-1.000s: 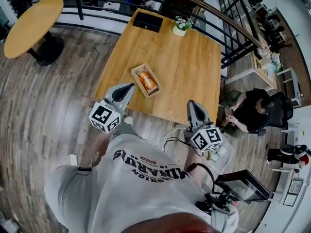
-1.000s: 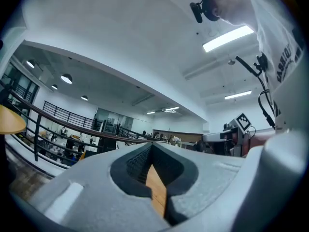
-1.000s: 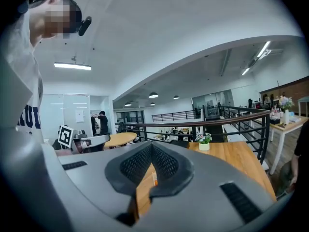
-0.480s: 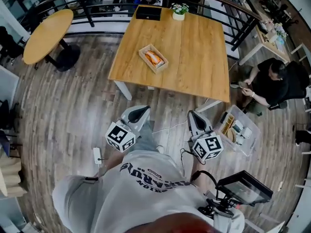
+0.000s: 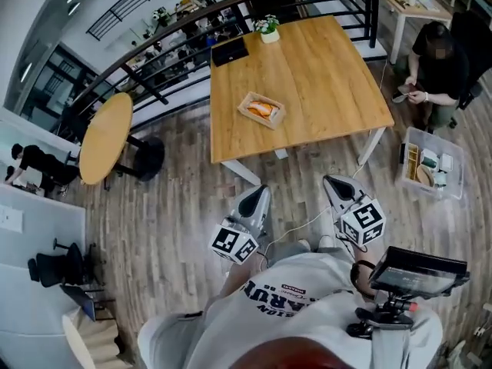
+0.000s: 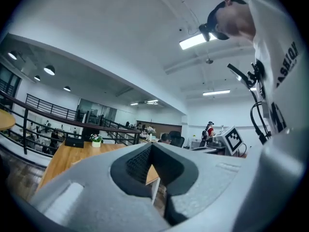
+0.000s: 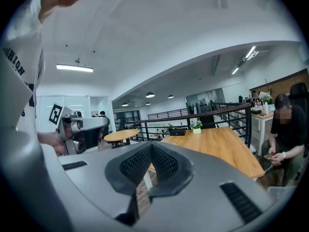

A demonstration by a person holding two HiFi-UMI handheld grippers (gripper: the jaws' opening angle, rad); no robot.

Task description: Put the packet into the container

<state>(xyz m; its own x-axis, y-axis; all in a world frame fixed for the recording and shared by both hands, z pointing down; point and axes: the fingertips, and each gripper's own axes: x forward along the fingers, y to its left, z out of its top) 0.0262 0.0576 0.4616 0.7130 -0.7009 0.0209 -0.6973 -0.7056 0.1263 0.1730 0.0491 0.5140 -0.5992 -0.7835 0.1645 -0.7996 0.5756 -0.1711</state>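
Note:
A shallow wooden container point(image 5: 261, 111) sits on the large wooden table point(image 5: 323, 68), and the orange packet point(image 5: 263, 108) lies inside it. Both grippers hang over the wood floor, well short of the table's near edge. My left gripper point(image 5: 260, 194) is shut with nothing in it; in the left gripper view its tips point(image 6: 151, 146) meet. My right gripper point(image 5: 331, 181) is shut and empty too, with its tips point(image 7: 152, 144) together. Both point level toward the table point(image 7: 217, 144).
A black box point(image 5: 230, 51) and a small potted plant point(image 5: 268, 28) stand at the table's far edge, by a black railing point(image 5: 192, 21). A round table point(image 5: 104, 137) is on the left. A seated person point(image 5: 434, 60) and a clear storage box point(image 5: 430, 164) are on the right.
Both grippers have drawn back from the table's near edge and now hang over the floor. The table and container sit farther off. The packet stays in the container.

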